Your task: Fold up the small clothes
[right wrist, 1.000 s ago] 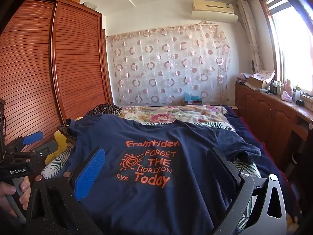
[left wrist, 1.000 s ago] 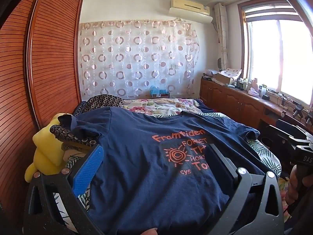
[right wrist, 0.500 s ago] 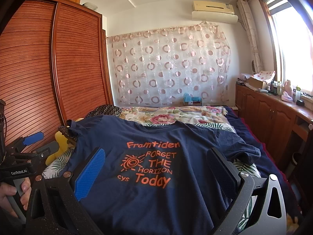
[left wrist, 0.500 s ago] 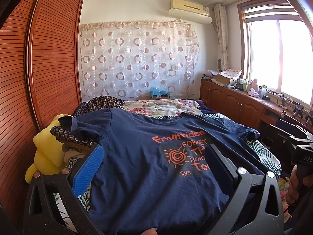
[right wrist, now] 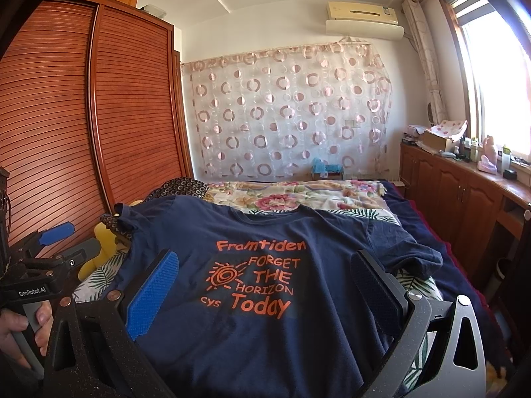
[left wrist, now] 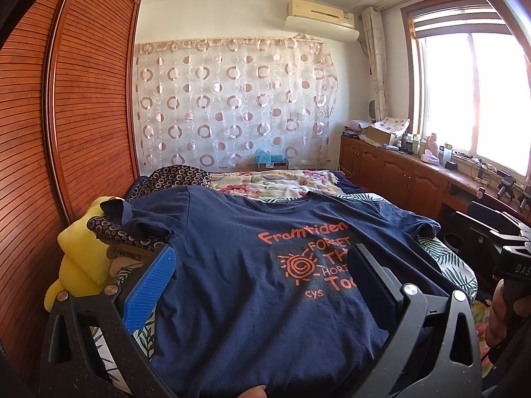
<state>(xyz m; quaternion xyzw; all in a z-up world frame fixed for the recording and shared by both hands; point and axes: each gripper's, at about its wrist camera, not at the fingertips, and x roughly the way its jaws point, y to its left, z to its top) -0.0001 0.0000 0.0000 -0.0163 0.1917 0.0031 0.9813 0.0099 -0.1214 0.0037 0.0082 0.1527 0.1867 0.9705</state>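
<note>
A navy T-shirt [left wrist: 239, 265] with orange print lies spread face up on the bed, collar far, hem near; it also shows in the right wrist view [right wrist: 259, 325]. My left gripper [left wrist: 262, 265] is open and empty, hovering over the shirt's near left part. My right gripper [right wrist: 265, 272] is open and empty, hovering over the shirt's near middle. The left gripper's body shows at the left edge of the right wrist view [right wrist: 36, 275]; the right gripper's body shows at the right edge of the left wrist view [left wrist: 497, 248].
A yellow plush toy [left wrist: 79, 262] and a dark patterned cloth [left wrist: 122, 235] lie at the bed's left edge by the wooden wardrobe [left wrist: 66, 116]. A floral quilt [right wrist: 298, 199] covers the far bed. Wooden cabinets [right wrist: 464, 192] run under the window on the right.
Both views have shifted very slightly; the shirt and both open grippers stay essentially where they were.
</note>
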